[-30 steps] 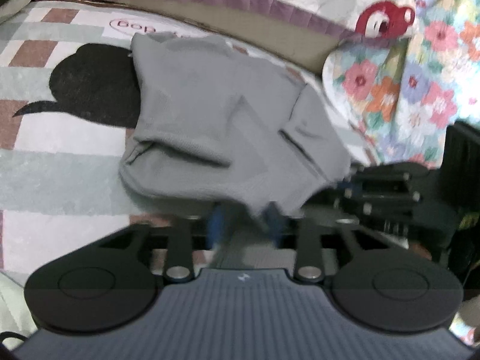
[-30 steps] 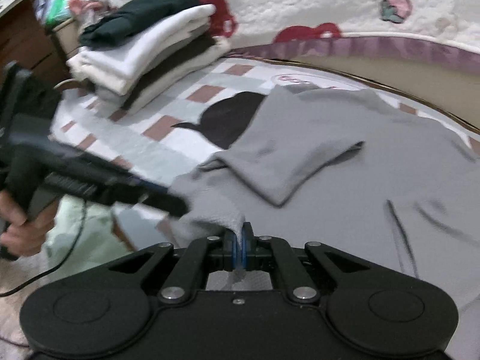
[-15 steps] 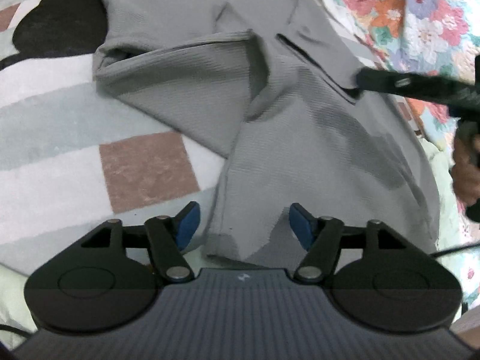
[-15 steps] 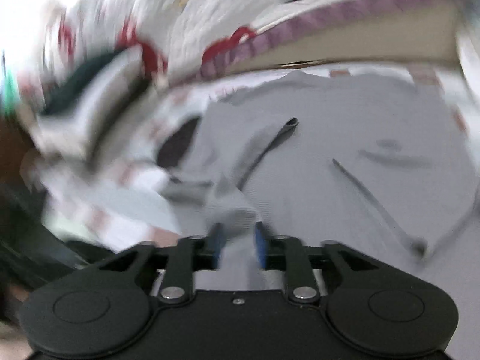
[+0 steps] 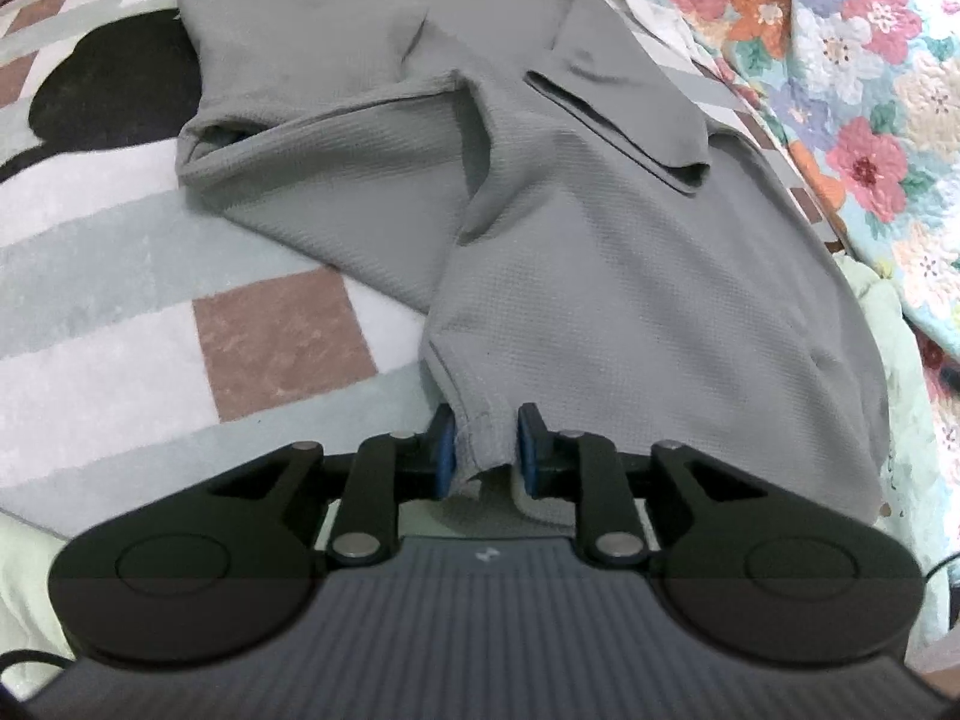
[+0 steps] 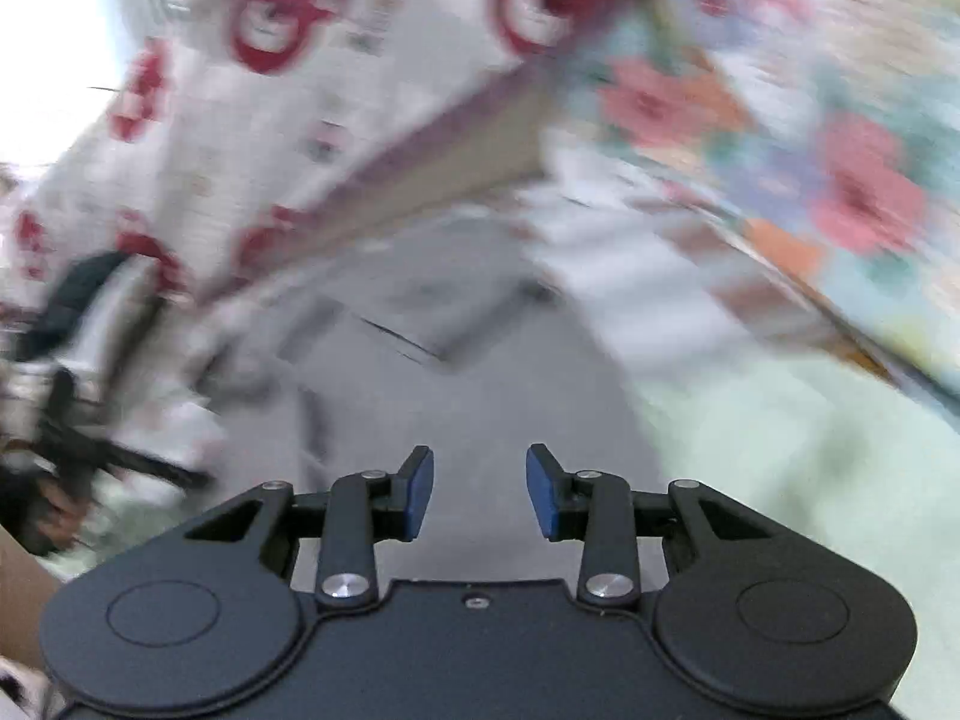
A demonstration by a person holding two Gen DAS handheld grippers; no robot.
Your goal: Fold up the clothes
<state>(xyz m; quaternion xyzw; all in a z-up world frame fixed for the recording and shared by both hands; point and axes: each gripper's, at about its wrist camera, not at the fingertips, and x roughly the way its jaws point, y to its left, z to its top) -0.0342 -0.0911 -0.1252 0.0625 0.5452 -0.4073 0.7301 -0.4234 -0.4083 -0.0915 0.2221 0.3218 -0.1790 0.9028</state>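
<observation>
A grey shirt [image 5: 600, 228] lies spread on the patterned bed cover, both sleeves folded in over the body. My left gripper [image 5: 480, 450] sits at the near hem corner, its blue pads on either side of a bunch of hem cloth with small gaps showing. My right gripper [image 6: 479, 492] is open and empty, above the grey shirt [image 6: 468, 396]; that view is heavily motion-blurred.
The cover [image 5: 180, 312] has brown and pale green blocks and a black shape [image 5: 114, 96]. A floral quilt [image 5: 840, 90] lies at the right. A stack of folded clothes [image 6: 90, 312] shows blurred at the left of the right wrist view.
My right gripper let go of the hem, opened and swung right. My left gripper moved onto the hem corner and narrowed its jaws around it.
</observation>
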